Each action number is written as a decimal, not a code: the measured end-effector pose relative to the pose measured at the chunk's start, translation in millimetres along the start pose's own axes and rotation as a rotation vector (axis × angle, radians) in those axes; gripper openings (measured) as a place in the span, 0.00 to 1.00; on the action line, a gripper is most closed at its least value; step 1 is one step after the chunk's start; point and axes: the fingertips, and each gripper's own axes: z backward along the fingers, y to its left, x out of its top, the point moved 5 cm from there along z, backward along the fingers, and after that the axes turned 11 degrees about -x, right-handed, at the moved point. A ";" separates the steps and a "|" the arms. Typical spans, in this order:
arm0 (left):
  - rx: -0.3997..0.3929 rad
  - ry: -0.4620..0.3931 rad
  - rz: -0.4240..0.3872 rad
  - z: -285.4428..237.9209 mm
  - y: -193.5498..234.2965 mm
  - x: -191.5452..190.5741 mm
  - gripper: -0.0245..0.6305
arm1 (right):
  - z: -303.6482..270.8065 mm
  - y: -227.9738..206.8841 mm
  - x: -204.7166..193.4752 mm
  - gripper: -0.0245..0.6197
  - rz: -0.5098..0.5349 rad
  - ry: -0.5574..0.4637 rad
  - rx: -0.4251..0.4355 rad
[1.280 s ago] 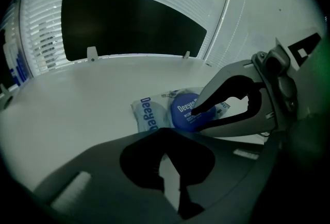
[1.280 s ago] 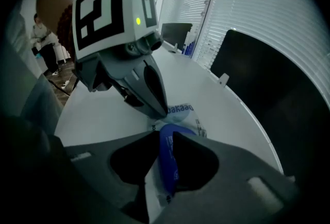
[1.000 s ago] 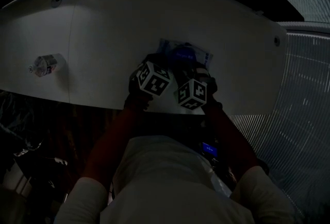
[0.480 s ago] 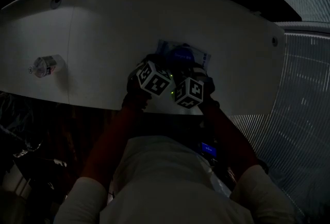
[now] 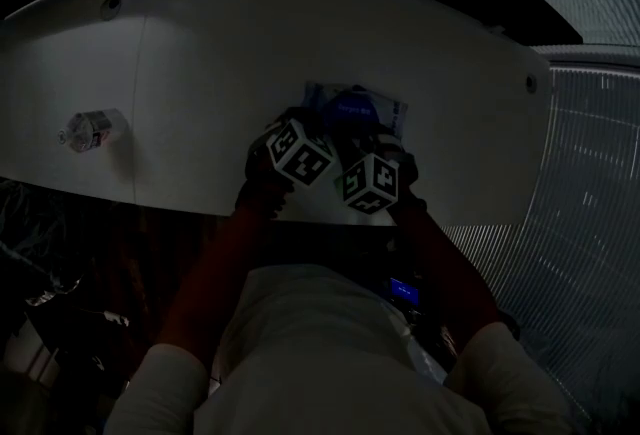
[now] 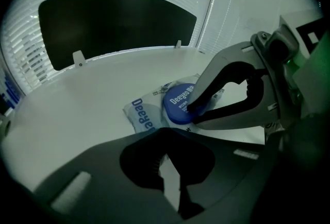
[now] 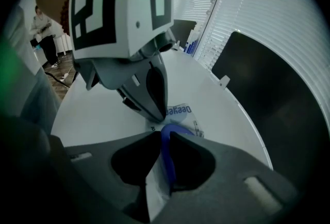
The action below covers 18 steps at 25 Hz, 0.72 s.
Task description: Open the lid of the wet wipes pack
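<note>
Blue lid (image 7: 167,161) clamped by right gripper (image 7: 163,138), grip hidden overhead.

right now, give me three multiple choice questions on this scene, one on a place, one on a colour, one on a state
1. Where does the wet wipes pack lie?
A on the floor
B on a chair
C on the white table

2. What colour is the pack's lid?
A blue
B red
C yellow

3. How is the right gripper?
A wide open, clear of the pack
B shut on the lid's edge
C out of view

Key: C, the head view shows it on the table; A, the left gripper view shows a round blue lid; B, the right gripper view shows the blue rim between its jaws.
</note>
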 end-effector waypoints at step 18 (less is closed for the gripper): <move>-0.006 0.028 -0.037 -1.2 -1.0 1.0 0.04 | 17.4 -23.6 18.2 0.12 -0.024 -0.086 -0.085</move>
